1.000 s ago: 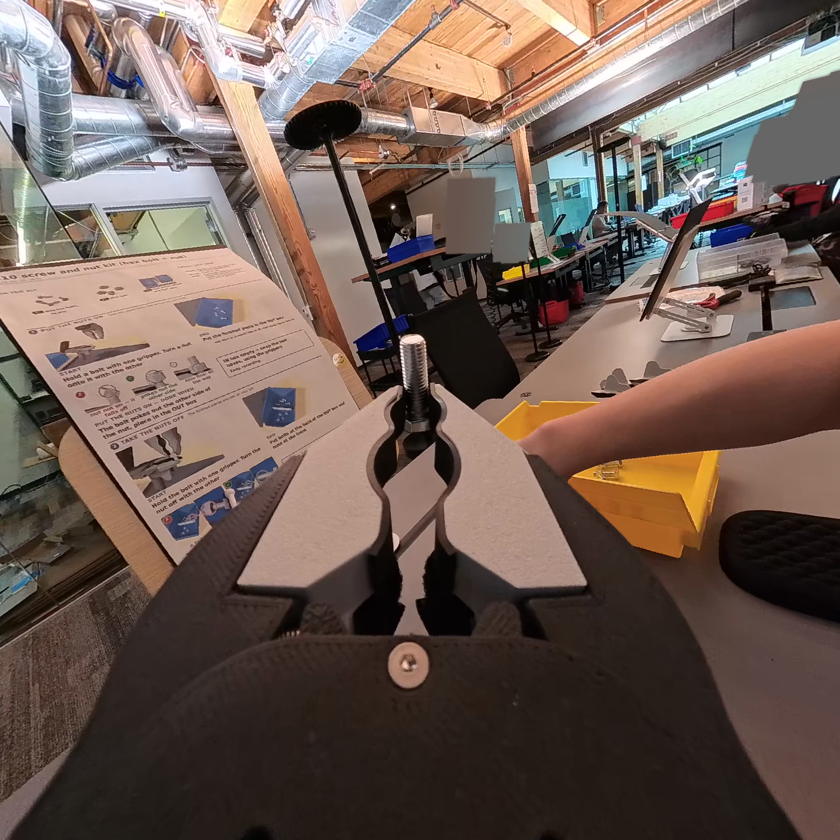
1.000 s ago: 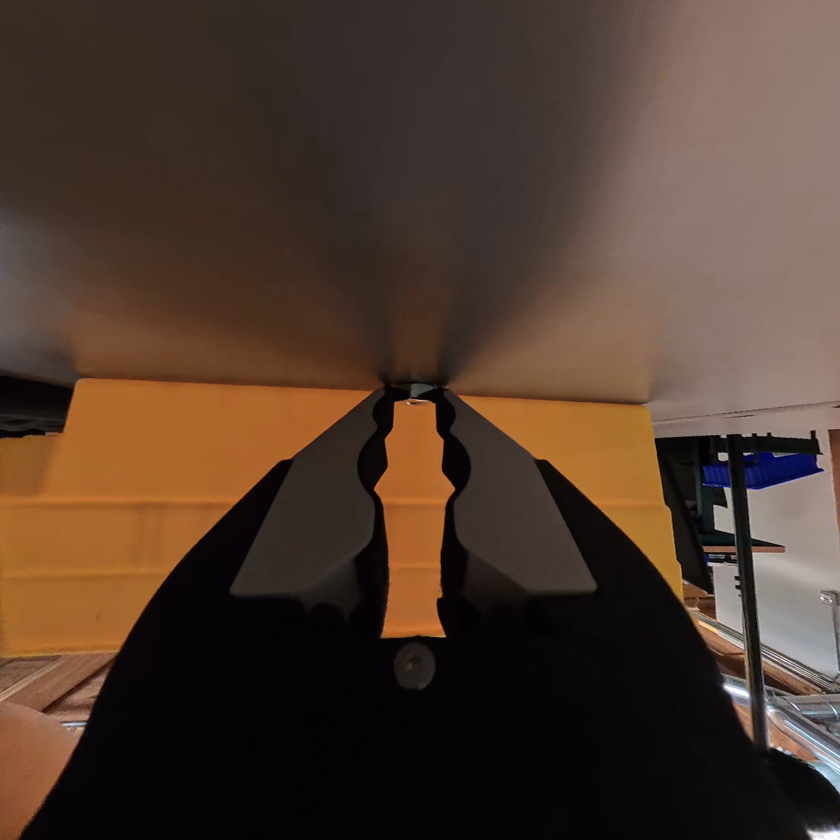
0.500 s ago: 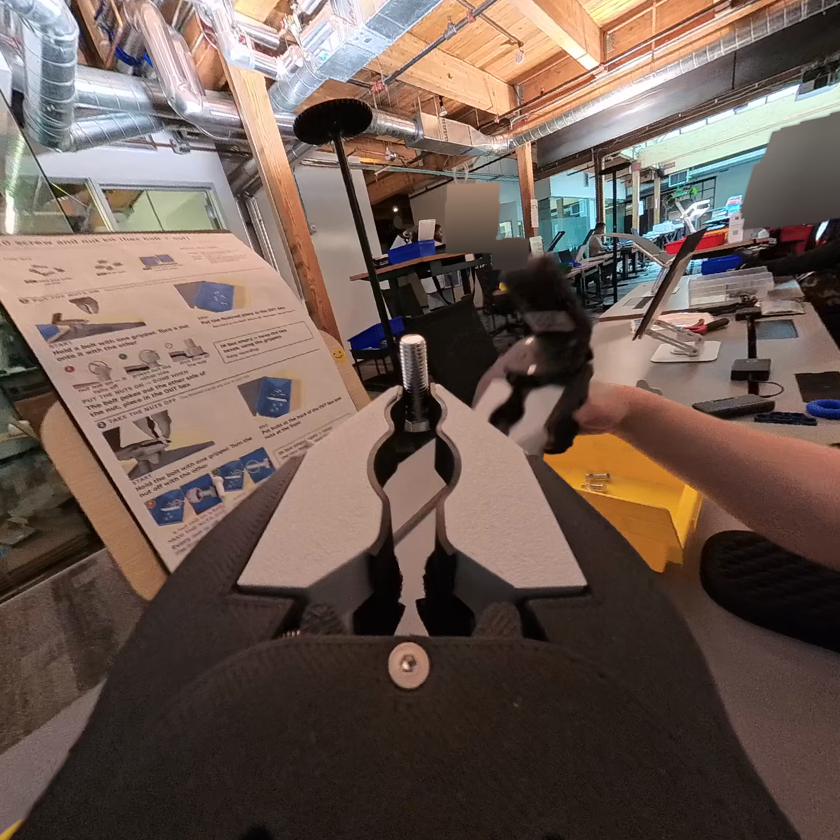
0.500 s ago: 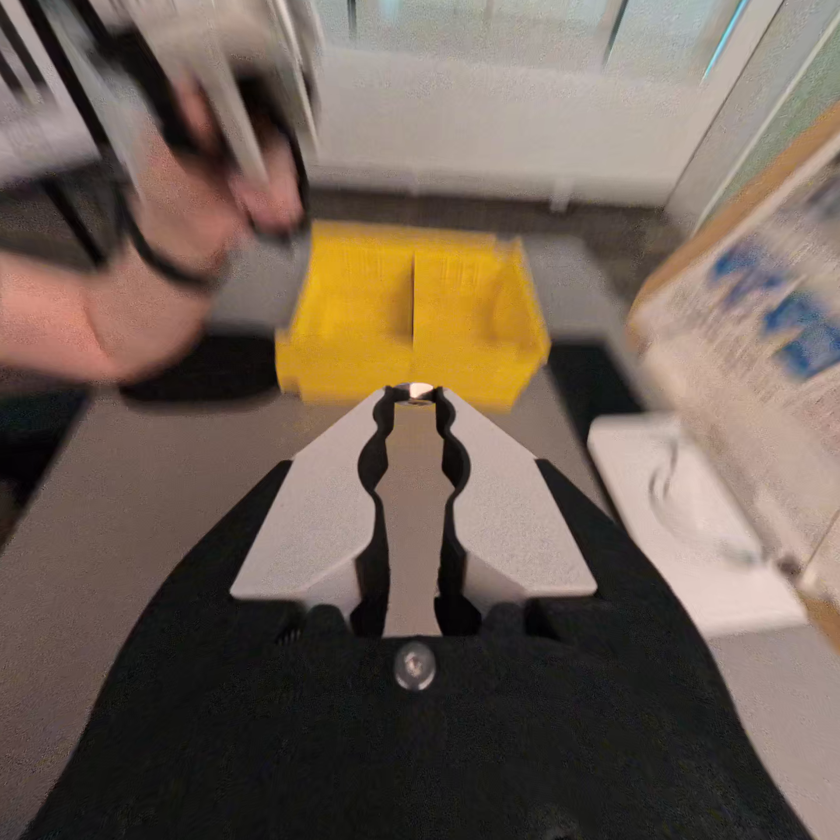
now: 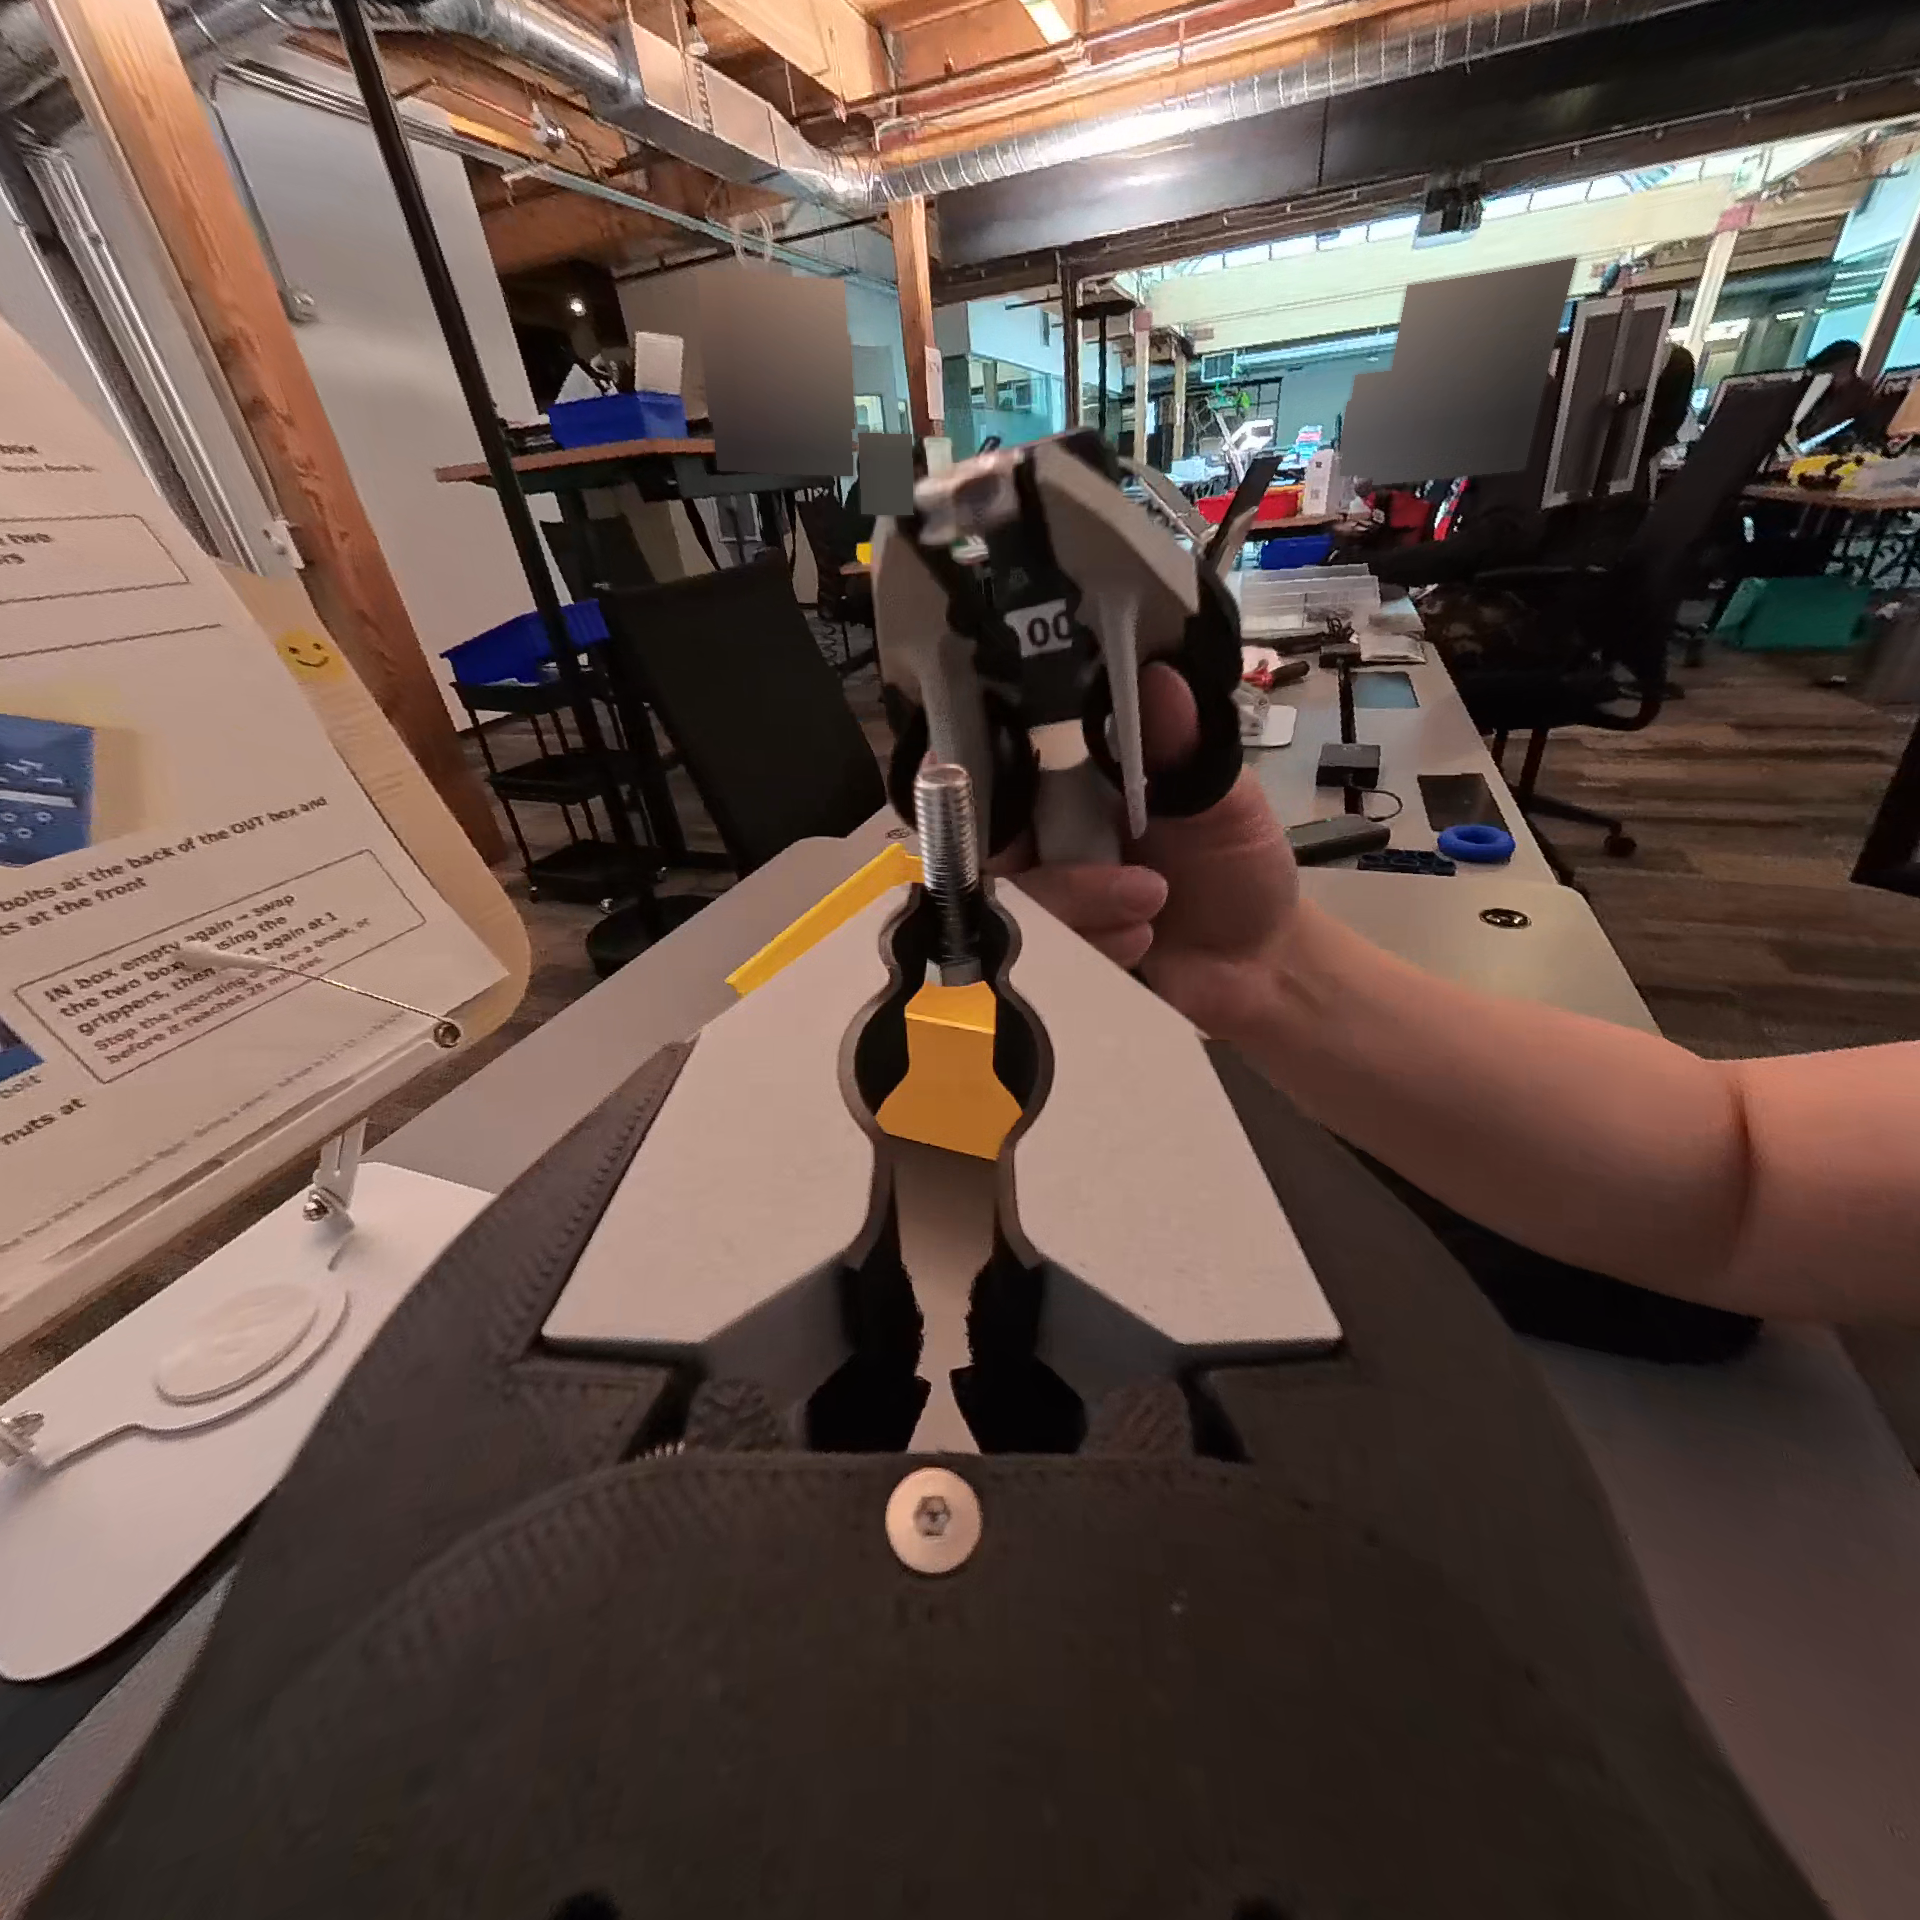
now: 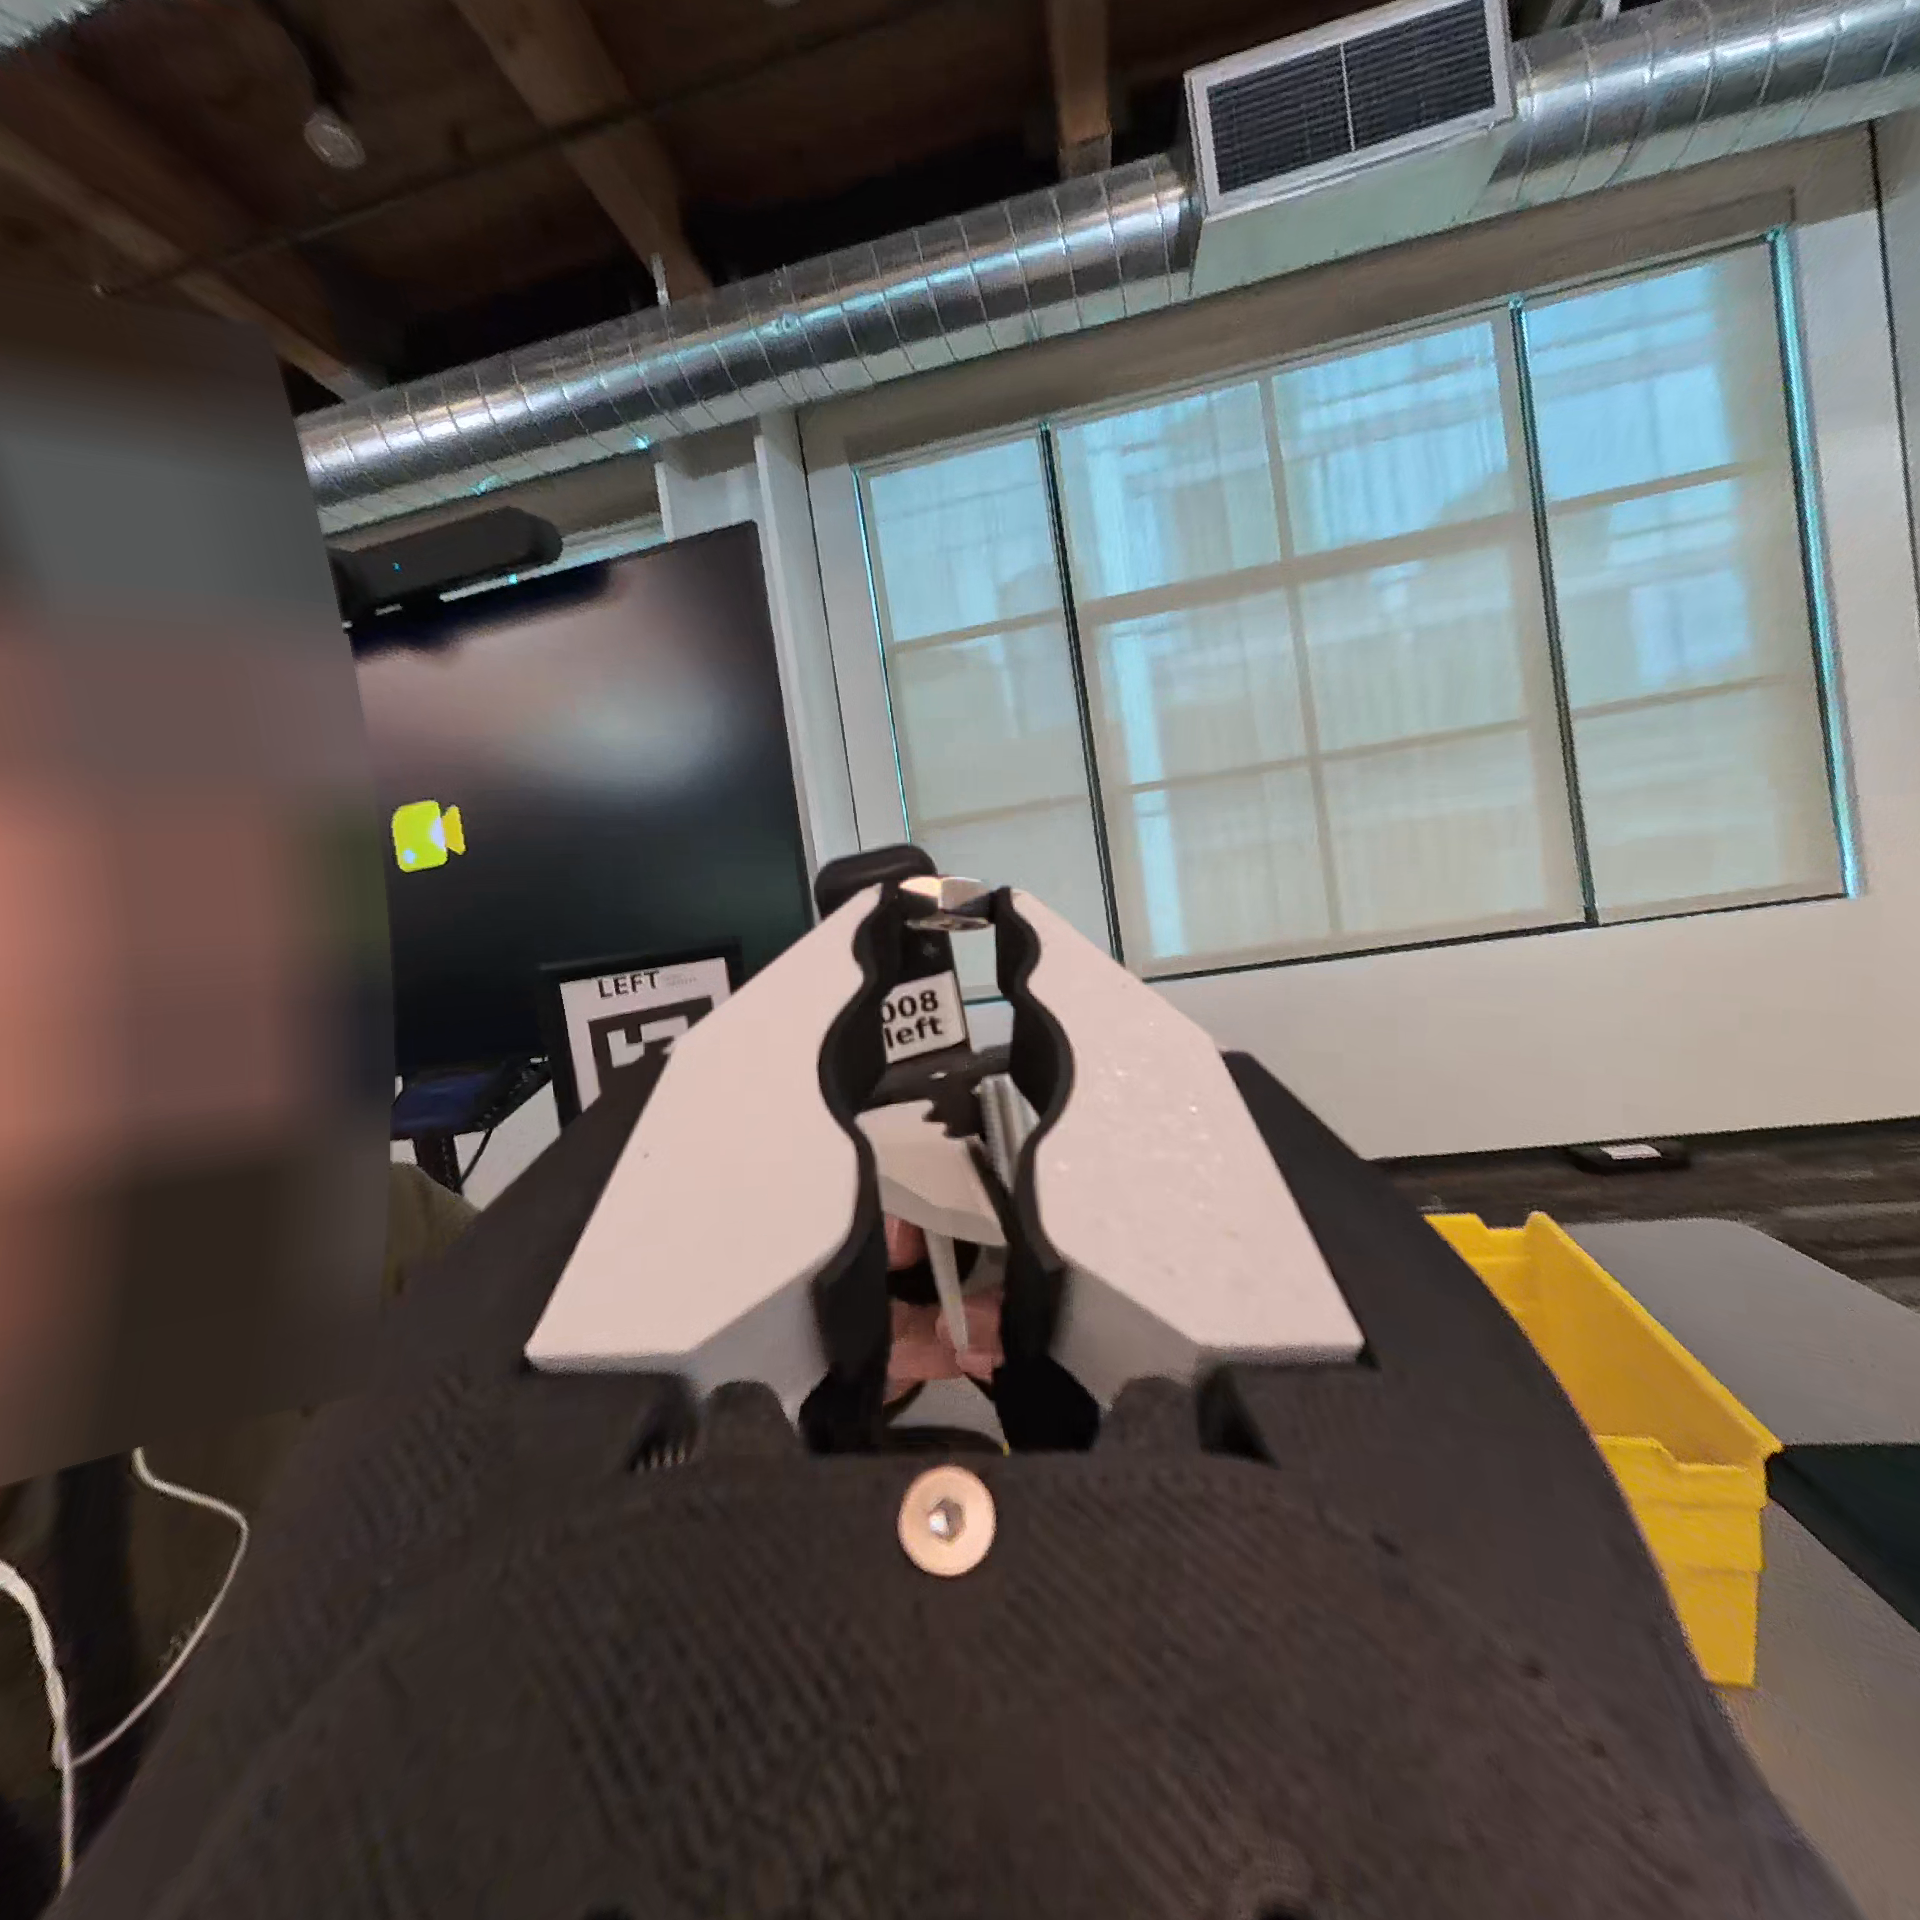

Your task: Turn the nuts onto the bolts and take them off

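Left claw [image 5: 943, 914] clamped on upright threaded steel bolt [image 5: 943, 831]. Right claw [image 6: 948, 902] pinching small hex nut [image 6: 943, 900] at tips, raised just beside bolt. Yellow plastic bin [image 6: 1621, 1392] on grey tabletop [image 6: 1766, 1278]; contents hidden.

Left of your left fingers [image 5: 727, 1195] stands a white instruction poster [image 5: 156, 831] in black print with blue pictures. A yellow smiley sticker [image 5: 310, 655] sits on the board behind it. Beyond the fingertips, the right gripper [image 5: 982, 499] bears a white numbered label [image 5: 1042, 629].

Between your right fingers [image 6: 748, 1143], the left gripper [image 6: 987, 1153] shows a white printed label [image 6: 914, 1016]. Left of them are a headed marker card [image 6: 639, 1023] and a yellow camera icon [image 6: 426, 834] on a dark screen [image 6: 623, 727].
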`<state>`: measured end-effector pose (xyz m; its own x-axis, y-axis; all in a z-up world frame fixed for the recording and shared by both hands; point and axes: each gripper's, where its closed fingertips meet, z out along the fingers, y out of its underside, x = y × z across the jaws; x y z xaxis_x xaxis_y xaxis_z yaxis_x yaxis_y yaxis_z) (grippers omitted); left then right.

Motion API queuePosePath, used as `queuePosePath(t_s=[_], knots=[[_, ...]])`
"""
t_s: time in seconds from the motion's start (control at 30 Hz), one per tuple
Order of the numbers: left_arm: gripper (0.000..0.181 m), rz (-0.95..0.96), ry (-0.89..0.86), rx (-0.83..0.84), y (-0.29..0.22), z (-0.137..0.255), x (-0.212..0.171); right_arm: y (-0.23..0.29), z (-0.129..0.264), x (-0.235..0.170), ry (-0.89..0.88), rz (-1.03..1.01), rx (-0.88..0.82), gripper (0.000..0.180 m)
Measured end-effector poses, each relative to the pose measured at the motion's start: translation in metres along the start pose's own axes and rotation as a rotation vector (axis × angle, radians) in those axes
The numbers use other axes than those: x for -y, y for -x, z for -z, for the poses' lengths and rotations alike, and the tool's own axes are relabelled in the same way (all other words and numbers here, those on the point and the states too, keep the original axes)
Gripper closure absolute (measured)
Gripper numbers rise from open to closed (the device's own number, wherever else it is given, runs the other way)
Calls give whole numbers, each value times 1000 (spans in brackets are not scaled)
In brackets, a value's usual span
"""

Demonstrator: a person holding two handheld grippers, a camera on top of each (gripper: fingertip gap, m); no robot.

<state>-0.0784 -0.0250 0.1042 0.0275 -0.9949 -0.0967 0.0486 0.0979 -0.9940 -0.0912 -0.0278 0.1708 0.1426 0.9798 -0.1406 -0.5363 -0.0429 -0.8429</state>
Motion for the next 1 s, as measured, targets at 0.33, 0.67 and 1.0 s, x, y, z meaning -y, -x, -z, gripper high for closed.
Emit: queuePosePath(t_s=[0.33,0.67,1.0], knots=[[173,47,-28,-4,2,5,7,-13,-5,-34,59,-20,3,163],[173,104,-39,-127,-11,8,13,3,-4,-30,28,-30,108,164],[174,54,-123,-196,-25,13,26,16,-12,-26,-36,-158,202,164]])
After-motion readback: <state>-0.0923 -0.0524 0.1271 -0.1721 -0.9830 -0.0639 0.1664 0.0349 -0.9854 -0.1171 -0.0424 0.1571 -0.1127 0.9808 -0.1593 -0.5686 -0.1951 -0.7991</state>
